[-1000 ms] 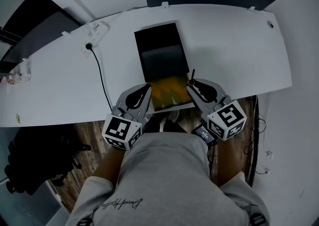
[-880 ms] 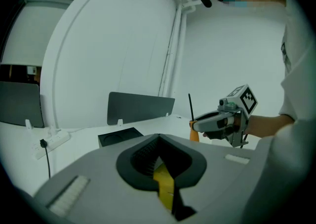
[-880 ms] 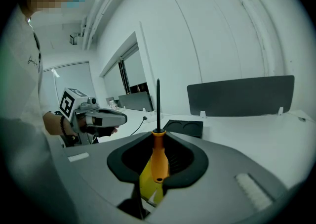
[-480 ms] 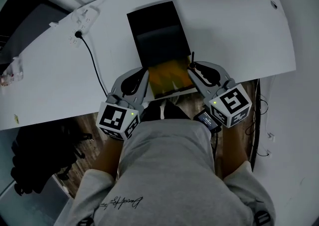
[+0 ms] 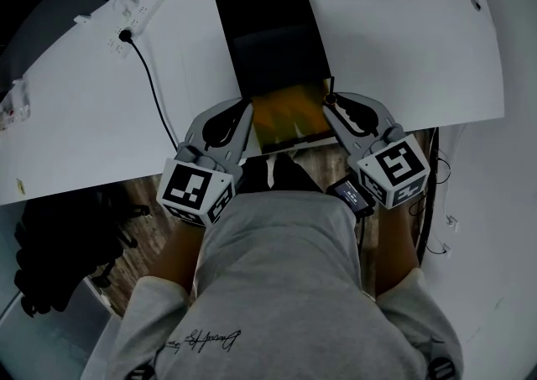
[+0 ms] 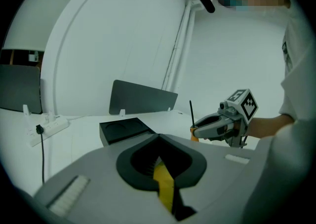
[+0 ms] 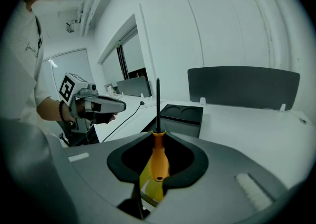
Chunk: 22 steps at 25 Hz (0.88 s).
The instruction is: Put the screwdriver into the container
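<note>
My right gripper (image 5: 333,103) is shut on an orange-handled screwdriver (image 7: 158,161) whose thin black shaft (image 7: 157,104) points up and away from me. It hovers at the right side of the black container (image 5: 273,34), beside the container's yellow near section (image 5: 289,118). From the left gripper view the screwdriver (image 6: 191,114) stands upright in the right gripper (image 6: 217,125), with the container (image 6: 123,130) to its left. My left gripper (image 5: 243,110) hangs at the container's left side, jaws slightly apart with nothing between them; yellow shows through the gap.
A white power strip (image 5: 126,22) with a black cable (image 5: 159,110) lies on the white table (image 5: 403,43), left of the container. A dark panel (image 7: 242,87) stands along the table's far edge. Below the near edge are my lap and wooden floor.
The whole scene has slid upward in the head view. Both grippers keep their places beside the container's near end, and the screwdriver stays held.
</note>
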{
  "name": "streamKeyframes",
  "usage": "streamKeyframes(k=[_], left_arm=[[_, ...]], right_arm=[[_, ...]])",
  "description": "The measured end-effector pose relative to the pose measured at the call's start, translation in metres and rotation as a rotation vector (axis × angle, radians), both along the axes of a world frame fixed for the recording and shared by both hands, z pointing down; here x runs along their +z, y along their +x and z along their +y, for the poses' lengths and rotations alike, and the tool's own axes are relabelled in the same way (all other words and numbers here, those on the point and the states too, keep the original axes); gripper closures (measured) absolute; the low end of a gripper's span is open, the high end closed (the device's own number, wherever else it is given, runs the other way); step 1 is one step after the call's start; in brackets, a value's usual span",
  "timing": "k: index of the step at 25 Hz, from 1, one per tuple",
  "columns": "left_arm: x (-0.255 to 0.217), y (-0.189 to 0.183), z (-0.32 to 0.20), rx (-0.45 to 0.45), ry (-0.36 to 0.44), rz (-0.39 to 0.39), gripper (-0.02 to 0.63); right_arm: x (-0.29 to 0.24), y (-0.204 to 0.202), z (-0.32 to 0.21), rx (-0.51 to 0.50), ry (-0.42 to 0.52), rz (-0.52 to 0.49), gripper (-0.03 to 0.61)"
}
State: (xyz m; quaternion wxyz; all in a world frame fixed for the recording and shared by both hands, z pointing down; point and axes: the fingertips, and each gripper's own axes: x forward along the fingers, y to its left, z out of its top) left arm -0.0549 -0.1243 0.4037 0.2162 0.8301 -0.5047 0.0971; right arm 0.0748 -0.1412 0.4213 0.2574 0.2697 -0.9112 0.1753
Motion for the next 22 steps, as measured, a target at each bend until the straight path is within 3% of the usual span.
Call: streamKeyframes(k=[10,22], left_arm=[[0.021,-0.005,-0.002,0.000,-0.032,-0.004,0.614],[0.039,-0.010,0.008,-0.008,-0.072,0.005,0.614]], right_arm=[[0.027,-0.002,-0.004,-0.015,-0.035,0.044,0.486],[0.062,-0.010,0.006,-0.085,-0.045,0.165,0.489]])
